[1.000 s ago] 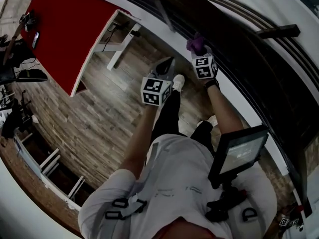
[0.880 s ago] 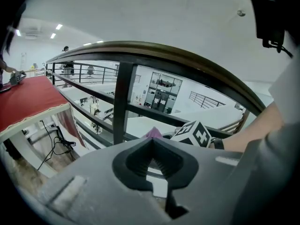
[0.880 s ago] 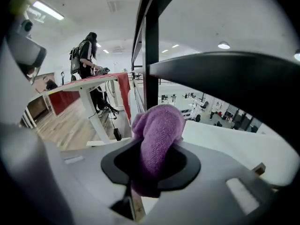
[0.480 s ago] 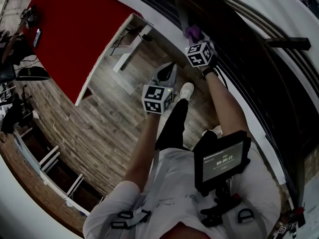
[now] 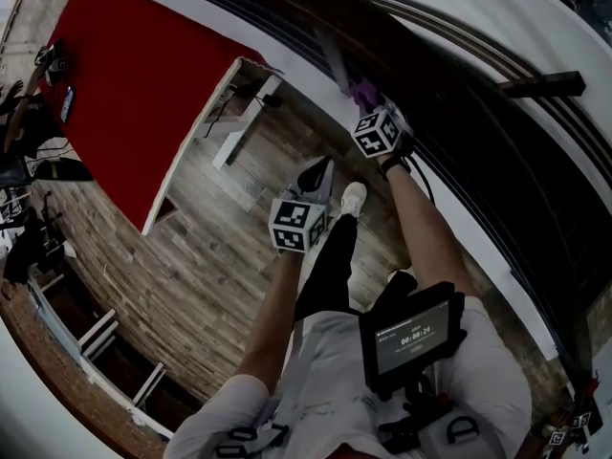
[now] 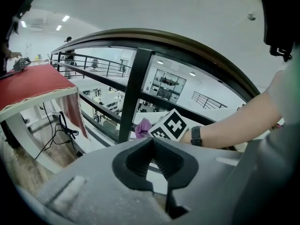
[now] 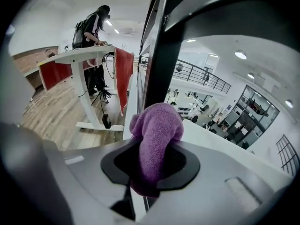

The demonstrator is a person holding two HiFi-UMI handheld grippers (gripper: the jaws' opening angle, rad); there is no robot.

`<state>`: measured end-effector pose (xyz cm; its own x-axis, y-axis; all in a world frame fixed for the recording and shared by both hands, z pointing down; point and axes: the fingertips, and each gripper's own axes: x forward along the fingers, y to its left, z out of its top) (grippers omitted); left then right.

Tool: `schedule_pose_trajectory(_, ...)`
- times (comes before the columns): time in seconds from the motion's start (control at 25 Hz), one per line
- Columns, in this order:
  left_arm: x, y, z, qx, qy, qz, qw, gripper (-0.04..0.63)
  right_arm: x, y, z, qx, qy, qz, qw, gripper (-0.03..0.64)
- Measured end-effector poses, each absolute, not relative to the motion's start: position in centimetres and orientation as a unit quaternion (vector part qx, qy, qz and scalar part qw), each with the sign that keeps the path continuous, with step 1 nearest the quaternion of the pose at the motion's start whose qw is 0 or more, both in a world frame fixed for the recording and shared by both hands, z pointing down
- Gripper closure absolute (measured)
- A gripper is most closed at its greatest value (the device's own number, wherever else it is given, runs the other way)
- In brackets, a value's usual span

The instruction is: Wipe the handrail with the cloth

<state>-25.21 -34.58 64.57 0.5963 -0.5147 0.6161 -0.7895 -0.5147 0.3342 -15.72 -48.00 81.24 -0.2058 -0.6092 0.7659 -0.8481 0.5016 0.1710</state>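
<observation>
your right hand-held gripper grips the purple cloth just before the railing post; your left hand-held gripper sits closed, empty.

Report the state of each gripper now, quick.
Left gripper: closed, nothing between its jaws.
Right gripper: closed on the purple cloth.

the right tool carries the purple cloth forward along the railing, up beside the dark post ahead of it; the left tool lags further behind.
</observation>
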Motion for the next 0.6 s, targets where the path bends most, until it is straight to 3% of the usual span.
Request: schedule_pose_trajectory(0.6, -16.1, -31.0, 63.8, 0.884, -0.302, 0.227, 0.276, 0.594, -7.8, -36.9, 82.4, 0.513, -0.724, 0.209, 0.411, 0.526)
